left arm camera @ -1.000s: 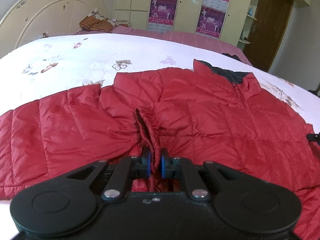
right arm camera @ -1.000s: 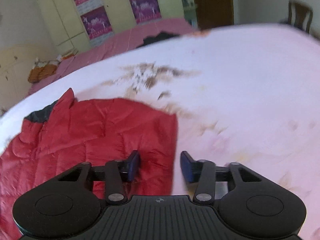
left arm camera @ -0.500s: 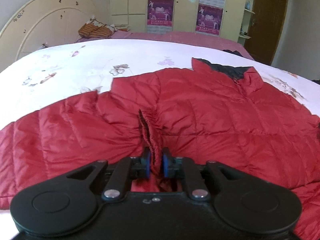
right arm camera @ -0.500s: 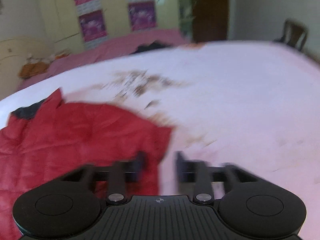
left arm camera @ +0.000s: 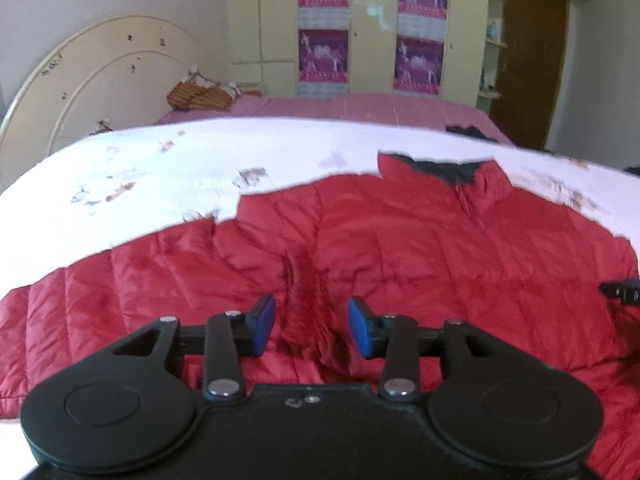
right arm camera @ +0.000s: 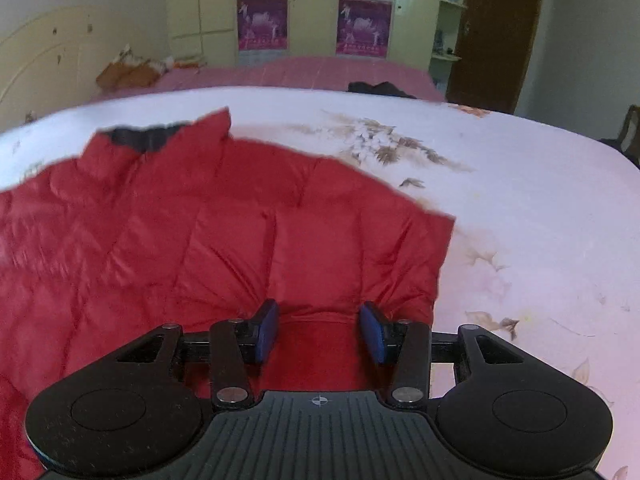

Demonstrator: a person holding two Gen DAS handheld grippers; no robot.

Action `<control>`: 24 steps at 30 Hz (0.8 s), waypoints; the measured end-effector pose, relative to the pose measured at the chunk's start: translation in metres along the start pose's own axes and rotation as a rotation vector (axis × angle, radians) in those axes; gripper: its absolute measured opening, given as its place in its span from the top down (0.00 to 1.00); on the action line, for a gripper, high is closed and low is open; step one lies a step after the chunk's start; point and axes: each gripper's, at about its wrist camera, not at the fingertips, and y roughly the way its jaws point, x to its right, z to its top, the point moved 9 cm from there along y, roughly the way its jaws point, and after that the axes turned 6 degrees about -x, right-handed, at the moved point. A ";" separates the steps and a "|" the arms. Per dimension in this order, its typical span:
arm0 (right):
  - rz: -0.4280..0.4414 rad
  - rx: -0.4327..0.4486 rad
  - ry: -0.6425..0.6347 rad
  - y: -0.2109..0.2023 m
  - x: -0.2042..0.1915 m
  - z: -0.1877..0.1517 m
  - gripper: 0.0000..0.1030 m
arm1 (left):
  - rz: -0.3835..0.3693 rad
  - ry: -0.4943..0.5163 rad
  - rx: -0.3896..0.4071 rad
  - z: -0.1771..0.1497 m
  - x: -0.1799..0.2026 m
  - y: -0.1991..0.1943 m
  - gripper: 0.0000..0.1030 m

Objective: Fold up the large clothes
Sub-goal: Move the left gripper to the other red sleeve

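Observation:
A large red quilted jacket (left arm camera: 400,240) with a dark collar lining (left arm camera: 444,170) lies spread on the white floral bedsheet (left arm camera: 160,168). My left gripper (left arm camera: 311,326) is open; a gathered red cuff (left arm camera: 306,304) lies between its fingers, not clamped. In the right wrist view the same jacket (right arm camera: 200,232) fills the left and middle. My right gripper (right arm camera: 319,330) is open over the jacket's near right part, with red fabric between its blue pads (right arm camera: 267,330). The right gripper's tip (left arm camera: 624,293) shows at the right edge of the left wrist view.
Behind the bed lie a pink cover (left arm camera: 360,106), an orange-brown bundle (left arm camera: 200,96) and a dark garment (right arm camera: 378,89). A cream headboard (left arm camera: 100,80) is at the left. Cupboards with purple posters (left arm camera: 324,54) and a brown door (left arm camera: 528,60) stand beyond.
My left gripper has opened and let go of the red cuff, which now lies loose between its fingers. My right gripper has moved left over the jacket's right part.

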 end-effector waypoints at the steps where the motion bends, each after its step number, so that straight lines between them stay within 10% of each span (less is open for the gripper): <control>1: -0.005 -0.007 0.000 -0.001 0.000 0.001 0.56 | 0.018 0.002 -0.031 -0.004 -0.001 0.007 0.59; 12: 0.177 0.042 -0.091 -0.040 -0.086 0.001 0.56 | 0.016 -0.092 -0.113 -0.014 -0.022 0.008 0.50; 24: 0.143 -0.003 -0.220 -0.009 -0.136 -0.016 0.56 | 0.032 -0.109 -0.109 -0.020 -0.048 -0.020 0.35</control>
